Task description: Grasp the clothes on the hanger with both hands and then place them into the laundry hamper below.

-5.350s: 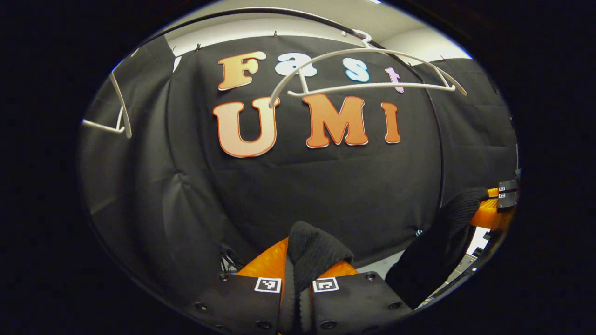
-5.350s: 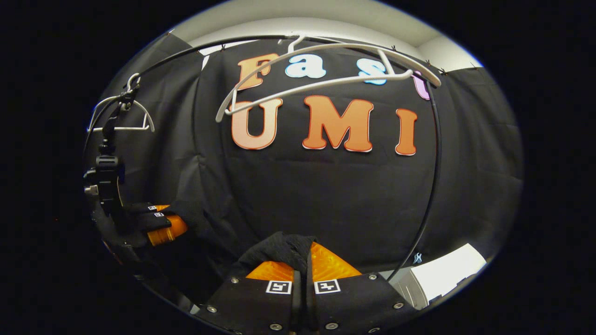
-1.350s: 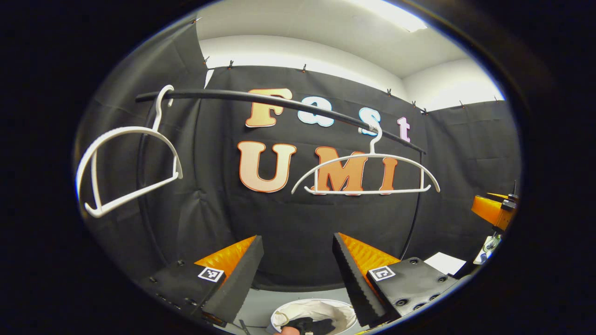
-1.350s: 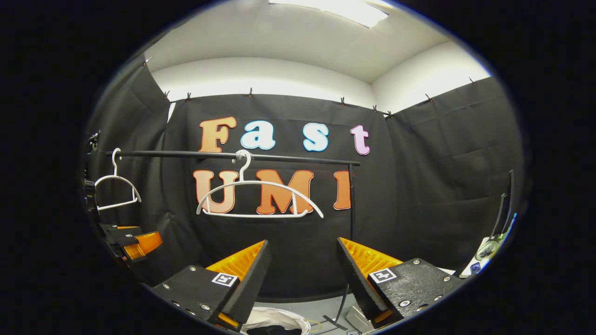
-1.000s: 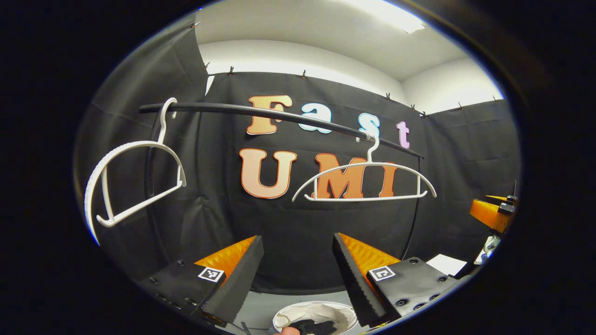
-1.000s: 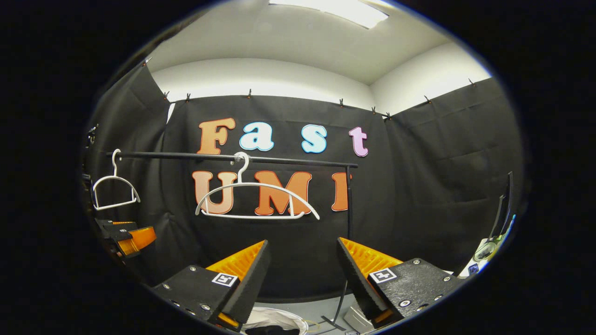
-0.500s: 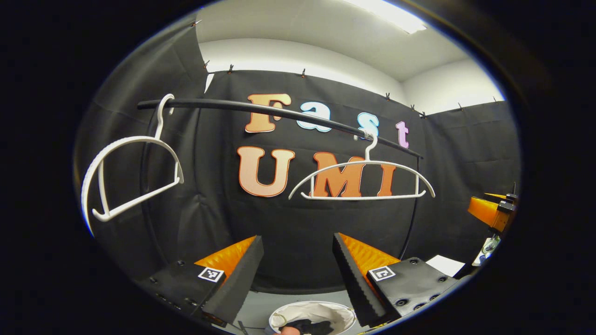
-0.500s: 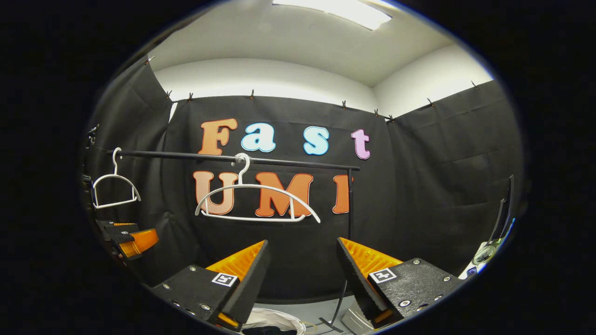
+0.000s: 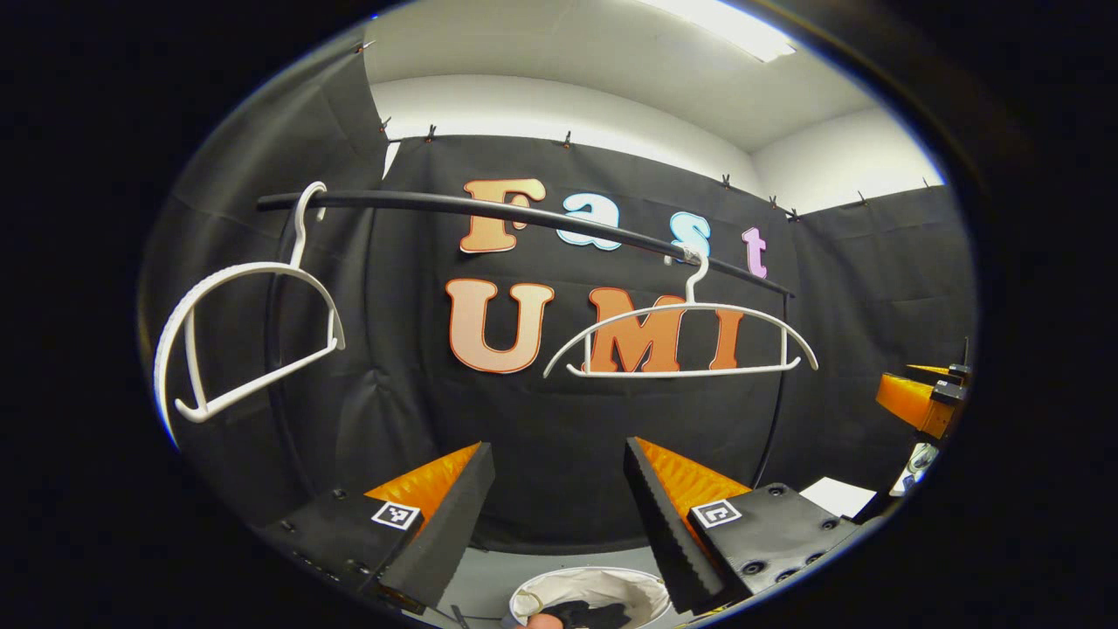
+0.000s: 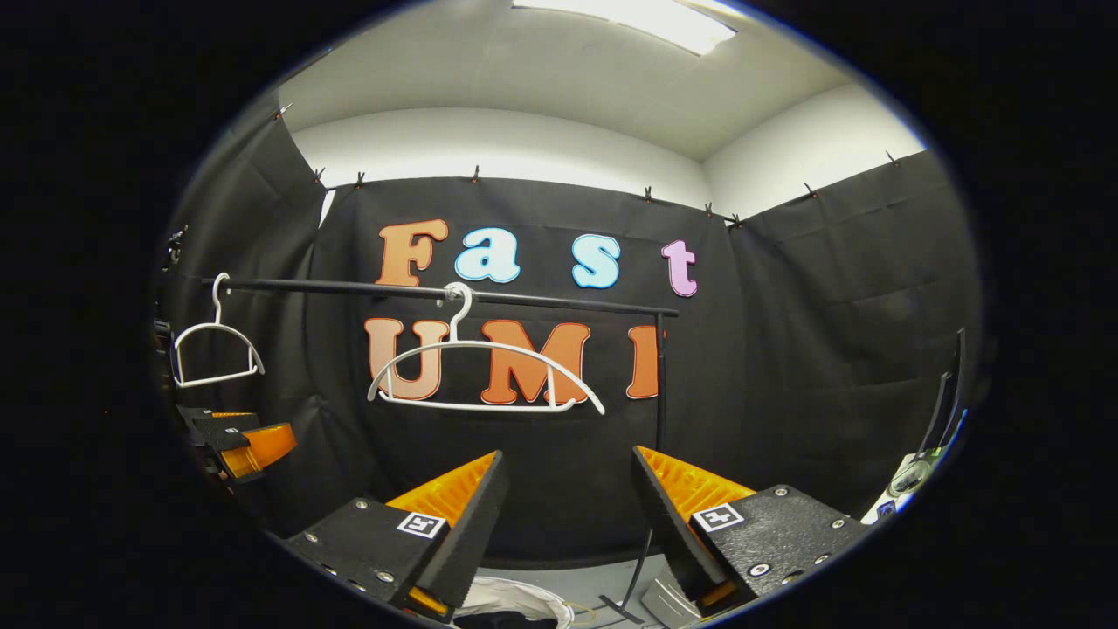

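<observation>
Task progress, as judged from both views. The left gripper (image 9: 559, 515) is shown with its jaws spread wide and nothing between the fingers; the right gripper (image 10: 566, 524) is likewise released and empty. In the right gripper view the left gripper is also seen farther off at the left edge, and in the left gripper view the right gripper appears at the right edge.

Two white hangers are seen on the black rail (image 9: 524, 212): a bare hanger (image 9: 681, 341) near the rail's far end and a second hanger (image 9: 249, 336) nearer its other end, also bare. No garment is carried on either.

Below and between the left gripper's fingers, the laundry hamper (image 9: 642, 594), lined in white, is seen on the grey floor, and a dark garment (image 9: 581, 611) is lying inside it. In the right gripper view the rim of the same hamper (image 10: 507, 594) is seen at the lower edge, with dark cloth just inside.

The task is therefore judged to be essentially complete: the clothes are off the hanger and in the hamper, and both grippers are released above it. Nothing further appears to be required beyond withdrawal.

Limits of the views. The hamper is cut off at the lower edge in both views, so the garment's full extent cannot be told, nor whether any part overhangs the rim. A small pale shape at the hamper's near edge cannot be identified. Objects at the far right edge are too distorted to be named.
</observation>
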The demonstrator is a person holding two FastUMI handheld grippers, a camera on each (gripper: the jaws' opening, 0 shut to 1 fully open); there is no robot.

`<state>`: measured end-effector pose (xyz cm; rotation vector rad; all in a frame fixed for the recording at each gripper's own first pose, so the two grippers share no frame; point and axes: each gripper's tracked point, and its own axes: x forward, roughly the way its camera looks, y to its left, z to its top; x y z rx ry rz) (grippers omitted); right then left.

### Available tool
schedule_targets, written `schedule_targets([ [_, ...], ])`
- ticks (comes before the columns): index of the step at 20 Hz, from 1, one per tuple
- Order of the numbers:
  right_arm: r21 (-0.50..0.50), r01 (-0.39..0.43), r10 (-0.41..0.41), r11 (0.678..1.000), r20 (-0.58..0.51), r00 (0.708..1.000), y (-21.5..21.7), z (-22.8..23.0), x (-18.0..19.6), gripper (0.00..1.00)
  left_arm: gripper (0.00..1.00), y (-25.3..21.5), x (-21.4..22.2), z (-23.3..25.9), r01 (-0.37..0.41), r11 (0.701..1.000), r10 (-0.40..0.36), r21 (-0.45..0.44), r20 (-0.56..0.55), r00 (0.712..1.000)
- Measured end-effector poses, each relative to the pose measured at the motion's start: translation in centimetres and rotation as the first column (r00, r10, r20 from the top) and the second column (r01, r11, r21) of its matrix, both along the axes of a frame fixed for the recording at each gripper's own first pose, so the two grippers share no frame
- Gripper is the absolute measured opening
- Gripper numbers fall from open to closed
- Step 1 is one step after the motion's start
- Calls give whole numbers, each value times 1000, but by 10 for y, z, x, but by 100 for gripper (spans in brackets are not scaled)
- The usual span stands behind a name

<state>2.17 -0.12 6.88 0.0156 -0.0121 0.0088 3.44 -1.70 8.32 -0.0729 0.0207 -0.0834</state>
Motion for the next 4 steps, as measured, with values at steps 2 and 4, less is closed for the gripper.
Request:
schedule_targets([
  [2, -4, -4, 4, 1000, -4, 1000, 3, -3, 1, 87, 97, 1, 0, 0, -1, 1000, 1, -3, -1, 1000],
  [4, -8, -7, 7, 1000, -5, 1000, 6, -6, 1, 88, 97, 1, 1, -1, 2, 1000, -2, -10, -1, 1000],
])
